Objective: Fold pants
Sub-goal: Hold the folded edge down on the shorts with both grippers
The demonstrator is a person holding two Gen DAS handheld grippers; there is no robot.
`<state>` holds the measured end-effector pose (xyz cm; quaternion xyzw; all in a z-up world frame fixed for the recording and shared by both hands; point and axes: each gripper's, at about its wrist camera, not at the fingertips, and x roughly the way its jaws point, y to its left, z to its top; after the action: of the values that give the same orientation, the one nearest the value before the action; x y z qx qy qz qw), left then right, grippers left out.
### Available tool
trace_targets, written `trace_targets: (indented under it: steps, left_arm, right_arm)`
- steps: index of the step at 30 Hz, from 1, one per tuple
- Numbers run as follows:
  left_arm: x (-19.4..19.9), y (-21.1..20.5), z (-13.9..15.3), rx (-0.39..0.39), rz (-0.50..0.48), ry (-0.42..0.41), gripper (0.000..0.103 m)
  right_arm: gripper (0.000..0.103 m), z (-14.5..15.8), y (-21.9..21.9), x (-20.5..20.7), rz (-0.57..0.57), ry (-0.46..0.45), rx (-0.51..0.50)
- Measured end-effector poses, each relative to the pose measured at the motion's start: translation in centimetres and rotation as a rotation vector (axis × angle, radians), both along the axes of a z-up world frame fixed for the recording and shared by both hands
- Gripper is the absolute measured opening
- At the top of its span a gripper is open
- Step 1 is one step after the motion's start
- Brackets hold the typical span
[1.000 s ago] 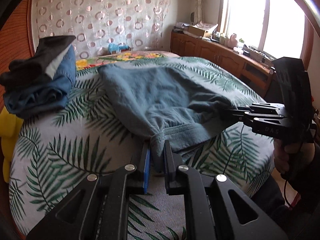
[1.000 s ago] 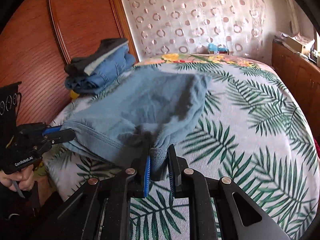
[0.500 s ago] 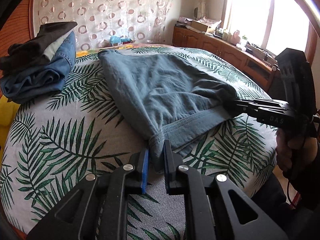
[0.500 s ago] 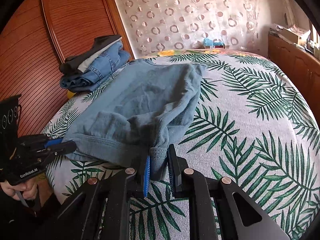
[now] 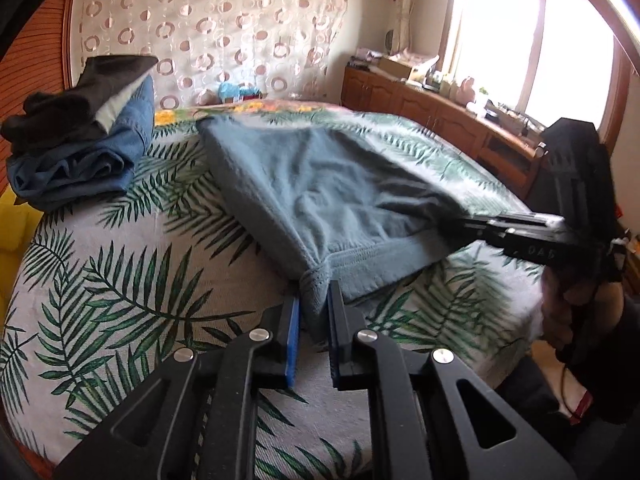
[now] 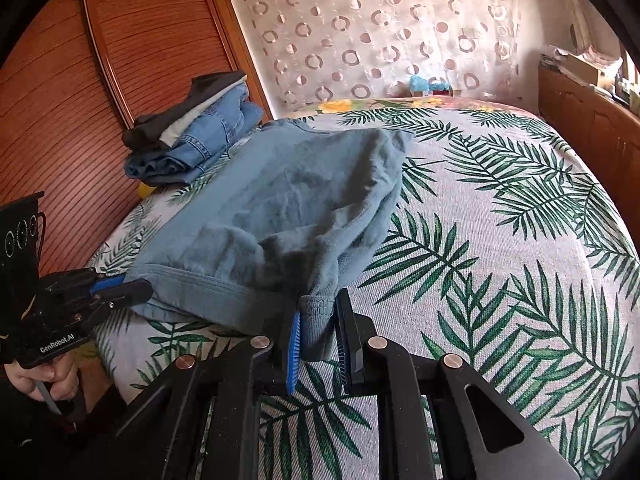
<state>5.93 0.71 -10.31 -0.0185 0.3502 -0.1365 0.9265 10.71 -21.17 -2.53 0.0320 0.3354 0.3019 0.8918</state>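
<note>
Grey-blue pants (image 5: pixel 320 192) are stretched across the palm-leaf bed (image 5: pixel 120 280), far end lying toward the middle, waistband lifted at the near edge. The left gripper (image 5: pixel 313 312) has its jaws clamped on one waistband corner, fabric bunched between the blue pads. The right gripper (image 6: pixel 318 332) has its jaws pinched on the other corner, cloth hanging down between them. The band runs taut between the two. By the wooden headboard (image 6: pixel 120 60), at the bed's corner, sits a stack of folded clothes (image 6: pixel 192 140), denim under dark fabric, just beside the pants.
</note>
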Motion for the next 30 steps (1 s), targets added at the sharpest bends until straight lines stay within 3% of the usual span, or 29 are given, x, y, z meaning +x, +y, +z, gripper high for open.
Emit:
trace_targets:
  steps: [17, 30]
  left_arm:
    - [-4.5, -1.2, 6.2, -0.028, -0.084, -0.119, 0.012]
    - [-6.2, -1.2, 6.8, -0.041, -0.103, -0.114, 0.013]
  right_arm:
    - [0.015, 3.8, -3.3, -6.0, 0.021, -0.108, 0.015]
    - [0.015, 4.5, -5.0, -9.4, 0.036, -0.138, 0.020]
